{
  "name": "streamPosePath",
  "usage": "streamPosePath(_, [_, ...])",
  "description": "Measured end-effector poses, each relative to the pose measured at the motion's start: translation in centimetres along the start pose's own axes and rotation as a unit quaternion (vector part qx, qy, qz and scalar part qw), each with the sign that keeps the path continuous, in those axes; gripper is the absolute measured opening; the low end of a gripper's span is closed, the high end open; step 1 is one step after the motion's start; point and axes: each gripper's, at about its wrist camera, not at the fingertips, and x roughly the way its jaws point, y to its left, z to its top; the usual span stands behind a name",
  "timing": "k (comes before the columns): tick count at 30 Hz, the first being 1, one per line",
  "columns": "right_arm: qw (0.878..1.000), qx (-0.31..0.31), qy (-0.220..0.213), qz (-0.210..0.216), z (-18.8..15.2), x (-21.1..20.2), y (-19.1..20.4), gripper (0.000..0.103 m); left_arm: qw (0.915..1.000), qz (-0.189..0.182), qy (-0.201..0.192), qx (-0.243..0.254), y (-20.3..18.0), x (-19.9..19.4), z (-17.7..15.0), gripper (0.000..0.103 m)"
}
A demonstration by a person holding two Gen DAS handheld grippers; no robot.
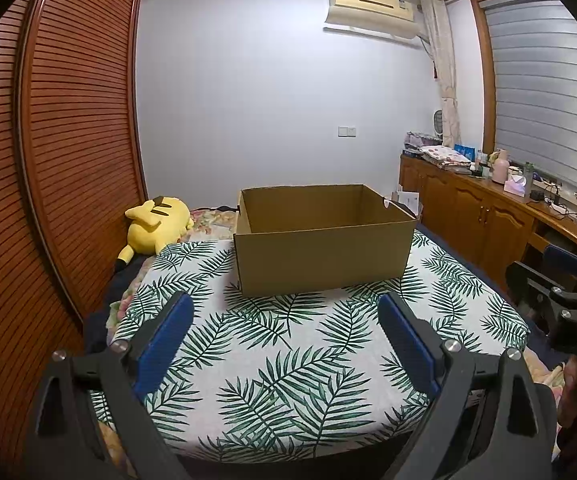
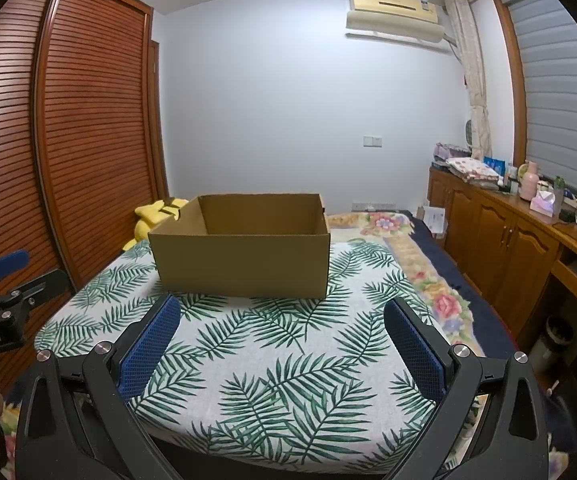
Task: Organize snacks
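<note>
Leaf-print cloth (image 1: 288,344) fills mid-frame; left gripper (image 1: 284,336) spread, nothing held; box (image 1: 322,258) open-topped at centre, floor hidden; right gripper (image 2: 282,338) spread, nothing held; no snacks visible, so find them, or check inside the box.

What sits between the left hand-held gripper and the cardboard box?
Nothing: only bare leaf-print cloth lies between the left hand-held gripper and the box, as the left wrist view shows.
</note>
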Motion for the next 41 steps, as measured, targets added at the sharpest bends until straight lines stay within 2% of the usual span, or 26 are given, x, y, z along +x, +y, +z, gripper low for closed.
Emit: streamPosePath(41, [1.000,0.001,0.002,-0.002,-0.02,-0.14,-0.12,0.103,1.0000,0.000,-0.003,-0.001,0.01,-0.59,0.34,0.095])
